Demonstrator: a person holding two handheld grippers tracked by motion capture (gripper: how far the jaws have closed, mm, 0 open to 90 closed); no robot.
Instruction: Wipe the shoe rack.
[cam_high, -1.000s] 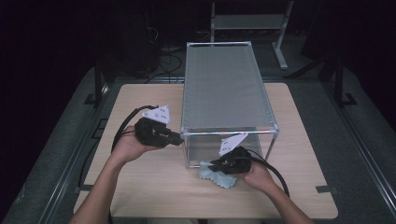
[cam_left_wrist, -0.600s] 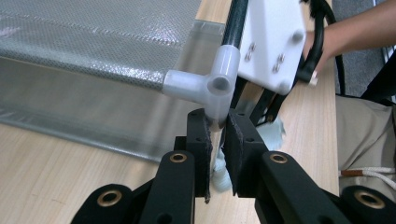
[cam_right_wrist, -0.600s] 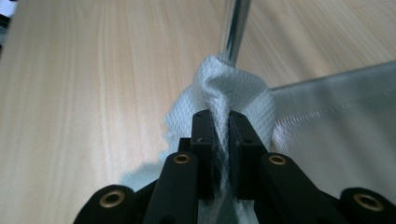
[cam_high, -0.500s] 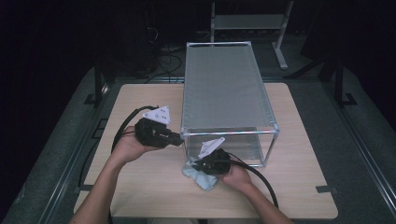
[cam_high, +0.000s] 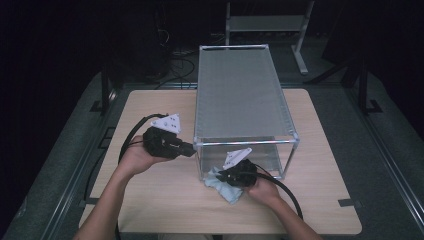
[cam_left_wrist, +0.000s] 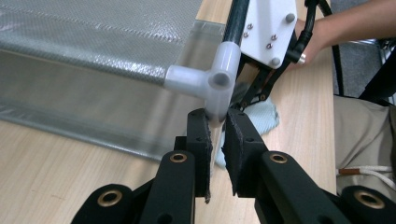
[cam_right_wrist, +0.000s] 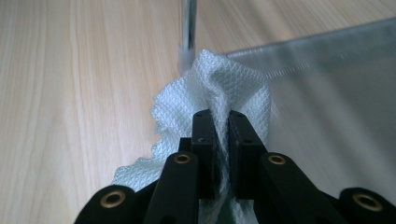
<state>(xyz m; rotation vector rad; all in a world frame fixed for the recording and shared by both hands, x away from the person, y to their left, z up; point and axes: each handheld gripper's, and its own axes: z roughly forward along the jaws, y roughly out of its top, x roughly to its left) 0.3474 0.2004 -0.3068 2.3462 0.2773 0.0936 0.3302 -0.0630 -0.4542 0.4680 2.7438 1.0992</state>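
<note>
Your right hand-held gripper (cam_right_wrist: 219, 123) pinches the bunched cloth (cam_high: 226, 184) at the rack's (cam_high: 240, 95) near left leg, on the worktop (cam_high: 160, 195). The rack's long axis runs away from you. Your left hand-held gripper (cam_left_wrist: 215, 135) clamps that leg under the corner joint (cam_left_wrist: 208, 84).

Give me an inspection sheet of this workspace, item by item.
Surface: wooden table, bare around the work.
Job's things: glass tank upright mid-table; pale blue cloth against its near lower corner.
Clutter: nothing seen.
Tongs: left tongs shut on the tank's near corner post; right tongs shut on the cloth.
Cables: black cable loops from the left tongs; another trails from the right.
Surroundings: dark room, metal stand behind the table.
</note>
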